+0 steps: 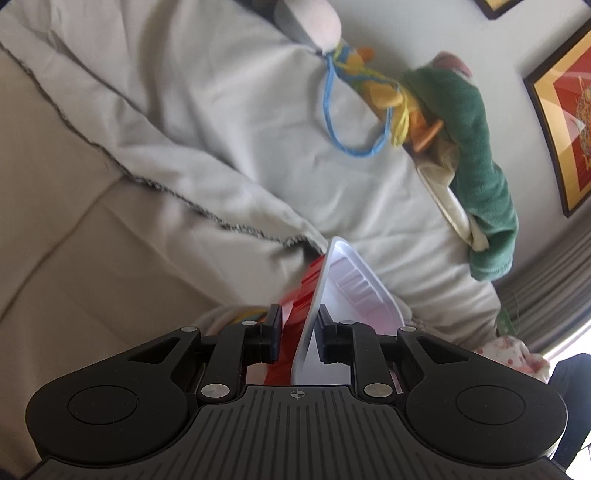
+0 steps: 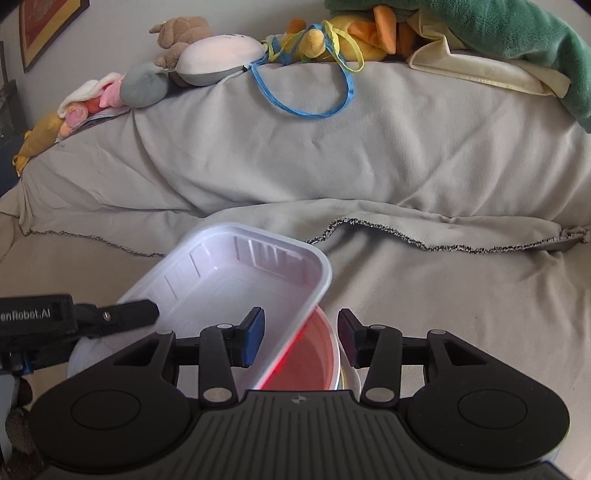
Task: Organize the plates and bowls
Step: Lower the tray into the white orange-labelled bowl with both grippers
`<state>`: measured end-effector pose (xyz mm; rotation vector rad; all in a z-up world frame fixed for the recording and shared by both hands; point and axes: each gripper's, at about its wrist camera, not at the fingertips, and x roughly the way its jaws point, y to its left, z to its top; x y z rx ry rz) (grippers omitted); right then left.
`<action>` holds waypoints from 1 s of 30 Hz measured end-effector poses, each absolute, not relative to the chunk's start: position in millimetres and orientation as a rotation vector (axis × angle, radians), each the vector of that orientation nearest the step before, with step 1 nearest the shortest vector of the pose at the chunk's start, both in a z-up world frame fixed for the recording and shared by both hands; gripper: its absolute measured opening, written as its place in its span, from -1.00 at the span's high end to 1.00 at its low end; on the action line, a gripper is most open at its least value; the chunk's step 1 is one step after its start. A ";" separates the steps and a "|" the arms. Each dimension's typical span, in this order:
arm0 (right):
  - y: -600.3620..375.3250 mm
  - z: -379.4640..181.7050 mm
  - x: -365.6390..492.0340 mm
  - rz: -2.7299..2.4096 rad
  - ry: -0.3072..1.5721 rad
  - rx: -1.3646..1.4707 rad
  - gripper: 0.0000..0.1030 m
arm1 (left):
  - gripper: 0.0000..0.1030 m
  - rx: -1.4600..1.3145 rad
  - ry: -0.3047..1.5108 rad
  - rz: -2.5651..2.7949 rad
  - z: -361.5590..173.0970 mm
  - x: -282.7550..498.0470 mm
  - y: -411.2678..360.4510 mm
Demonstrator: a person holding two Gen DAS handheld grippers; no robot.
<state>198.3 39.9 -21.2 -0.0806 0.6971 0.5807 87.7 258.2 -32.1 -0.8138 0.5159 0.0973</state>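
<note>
A white rectangular plastic tray [image 2: 236,280] is held tilted above a red bowl [image 2: 306,365] on the sofa. My left gripper [image 1: 298,332] is shut on the tray's rim [image 1: 308,325]; the tray stands on edge in its view, with the red bowl [image 1: 299,306] behind it. The left gripper's finger [image 2: 129,314] shows at the tray's left edge in the right wrist view. My right gripper [image 2: 301,336] is open, its jaws on either side of the tray's lower corner and the red bowl's rim, touching neither clearly.
A grey blanket [image 2: 332,155] covers the sofa back. Stuffed toys [image 2: 207,51], a blue and yellow cord [image 2: 314,107] and a green towel [image 2: 498,29] lie on top. Framed pictures [image 1: 565,122] hang on the wall.
</note>
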 end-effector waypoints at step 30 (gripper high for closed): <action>31.9 -9.4 191.6 0.647 0.713 -0.021 0.11 | 0.59 -0.800 0.545 0.024 -30.2 83.9 241.4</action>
